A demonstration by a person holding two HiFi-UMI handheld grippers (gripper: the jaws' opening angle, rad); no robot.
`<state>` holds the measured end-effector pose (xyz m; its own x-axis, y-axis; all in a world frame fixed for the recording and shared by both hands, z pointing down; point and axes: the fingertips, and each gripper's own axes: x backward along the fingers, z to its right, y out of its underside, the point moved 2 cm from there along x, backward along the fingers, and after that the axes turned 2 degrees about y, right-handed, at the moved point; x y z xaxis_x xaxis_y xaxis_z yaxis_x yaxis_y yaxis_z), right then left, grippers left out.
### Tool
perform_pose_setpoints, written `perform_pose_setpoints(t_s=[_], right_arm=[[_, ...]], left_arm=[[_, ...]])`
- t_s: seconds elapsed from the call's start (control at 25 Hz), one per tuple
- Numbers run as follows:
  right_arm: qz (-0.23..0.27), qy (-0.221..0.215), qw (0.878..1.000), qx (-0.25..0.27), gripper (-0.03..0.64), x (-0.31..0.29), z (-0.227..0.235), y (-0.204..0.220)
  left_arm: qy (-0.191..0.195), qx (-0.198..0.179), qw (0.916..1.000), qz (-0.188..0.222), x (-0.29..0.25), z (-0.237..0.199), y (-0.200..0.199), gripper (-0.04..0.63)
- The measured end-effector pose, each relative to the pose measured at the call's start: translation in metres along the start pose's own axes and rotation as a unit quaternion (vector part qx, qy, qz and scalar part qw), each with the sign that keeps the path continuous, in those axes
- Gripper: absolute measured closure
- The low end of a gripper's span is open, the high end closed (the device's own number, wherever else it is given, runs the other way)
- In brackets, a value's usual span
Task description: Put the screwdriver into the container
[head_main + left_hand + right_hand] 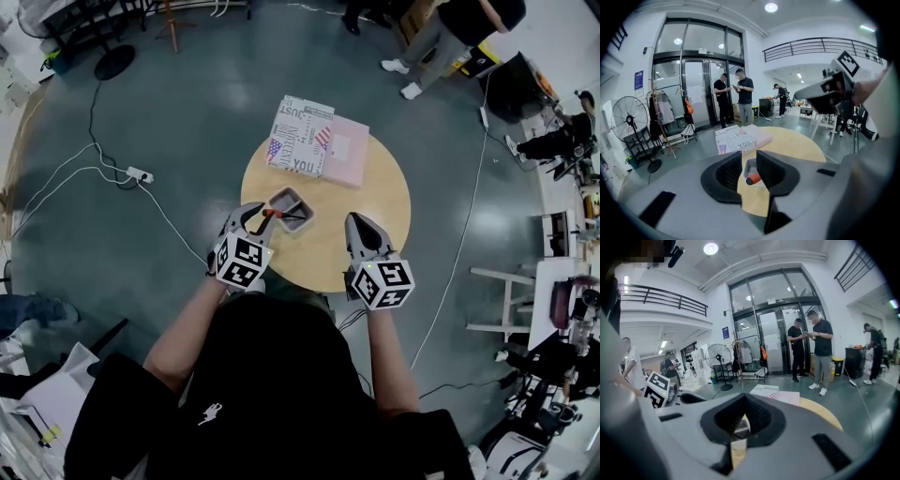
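Seemed the last step: had the screwdriver (273, 213) lying in the container (306, 212) on the worktop (375, 187). Held the left hand-held gripper (253, 215) a little open, empty; the right hand-held gripper (357, 223) closed. Needed only pulling away.

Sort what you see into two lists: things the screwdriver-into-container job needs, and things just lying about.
Belongs to the job:
grey container
screwdriver, shaft inside it
left gripper, close beside it

Just lying about:
patterned box
pink box
power strip on the floor
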<state>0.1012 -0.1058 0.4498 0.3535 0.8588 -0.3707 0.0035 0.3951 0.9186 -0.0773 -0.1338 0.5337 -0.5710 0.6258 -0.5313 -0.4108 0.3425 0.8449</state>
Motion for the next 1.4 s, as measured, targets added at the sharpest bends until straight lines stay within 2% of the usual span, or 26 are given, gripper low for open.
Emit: perform_pose_setpoints(t_s=[0.36,0.64,0.8,1.04,1.4], right_arm=[[0.041,0.001,0.999,0.033,0.615,0.009,-0.019,-0.03],[0.091,0.001,0.995,0.043,0.615,0.024,-0.03,-0.068],[0.118,0.007,0.992,0.046,0.615,0.034,-0.036,-0.086],[0.13,0.012,0.991,0.04,0.615,0.043,-0.036,-0.092],[0.122,0.013,0.992,0.035,0.615,0.046,-0.038,-0.081]], left_arm=[[-0.029,0.016,0.996,0.083,0.035,-0.029,-0.051,0.567],[-0.036,0.014,0.9871,0.155,0.068,-0.039,-0.099,0.581],[-0.04,0.012,0.9824,0.182,0.085,-0.039,-0.115,0.591],[-0.048,0.018,0.978,0.202,0.099,-0.042,-0.128,0.592],[-0.057,0.027,0.9791,0.193,0.1,-0.043,-0.116,0.592]])
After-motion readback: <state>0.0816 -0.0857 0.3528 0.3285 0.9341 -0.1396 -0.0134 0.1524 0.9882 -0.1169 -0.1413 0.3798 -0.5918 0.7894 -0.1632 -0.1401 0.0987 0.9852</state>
